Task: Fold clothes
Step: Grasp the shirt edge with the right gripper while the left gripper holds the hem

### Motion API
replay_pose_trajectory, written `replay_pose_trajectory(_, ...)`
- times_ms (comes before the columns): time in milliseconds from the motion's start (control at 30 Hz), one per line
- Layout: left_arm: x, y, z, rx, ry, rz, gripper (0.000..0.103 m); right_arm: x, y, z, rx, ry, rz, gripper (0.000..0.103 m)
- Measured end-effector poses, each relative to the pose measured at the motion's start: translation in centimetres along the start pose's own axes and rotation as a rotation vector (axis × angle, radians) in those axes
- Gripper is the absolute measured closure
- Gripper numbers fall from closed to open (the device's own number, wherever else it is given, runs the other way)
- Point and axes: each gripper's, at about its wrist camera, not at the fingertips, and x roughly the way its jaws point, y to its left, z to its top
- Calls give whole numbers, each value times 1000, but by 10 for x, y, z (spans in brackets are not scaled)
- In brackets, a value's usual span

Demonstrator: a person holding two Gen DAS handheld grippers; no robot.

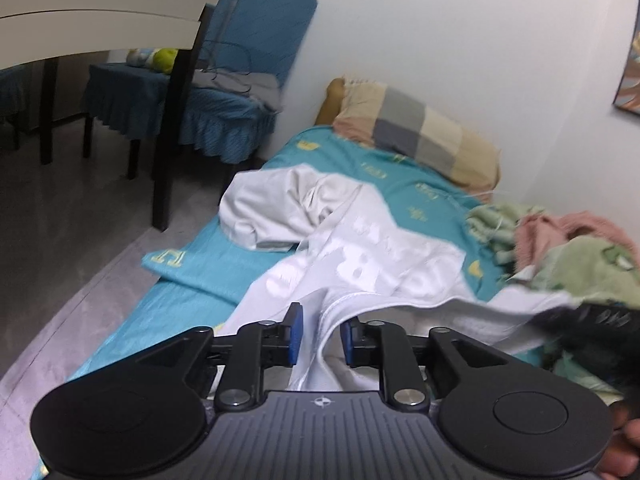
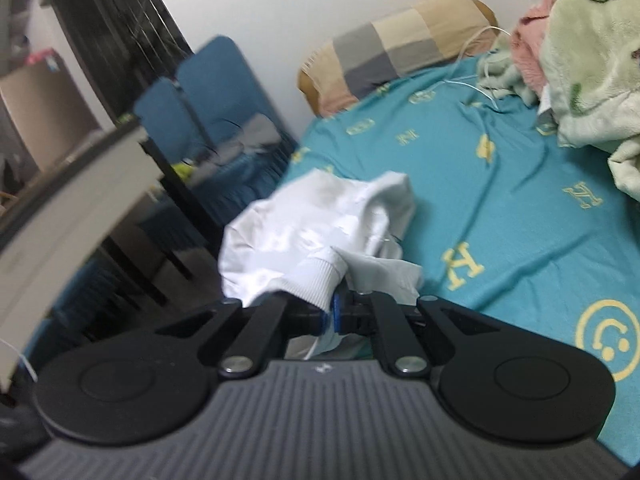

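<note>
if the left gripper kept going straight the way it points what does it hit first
Most likely the white garment itself: a fold of it already sits between the left gripper pads and more is heaped directly ahead on the teal patterned bedsheet. Depth is hard to judge.

The garment is white with faint pale lettering, and it lies on a teal bedsheet printed with yellow letters and a yellow smiley face. The pillow is checked in grey, beige and pink, while the blanket is pale green with pink. The chair cover is plain blue.
</note>
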Motion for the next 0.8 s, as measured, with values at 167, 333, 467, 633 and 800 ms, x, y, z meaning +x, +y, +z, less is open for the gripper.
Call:
replay_pose_trajectory(167,12,-17,-18,6,39,99,64,-8,4,3,4,-31,54,97)
replay_pose_trajectory(333,12,-20,-37,40,64,308,58,-19,2,5,-34,-107,2,96)
replay_pose_trajectory(467,3,-20,-46,32,114,345,58,-16,-9,4,-51,-135,-127,96)
replay_pose_trajectory(633,5,-29,-63,52,157,356,58,0,-29,-4,-41,-87,-257,95)
replay_pose_trajectory(800,12,-24,-63,16,130,360,56,2,-34,-8,-34,-92,-271,96)
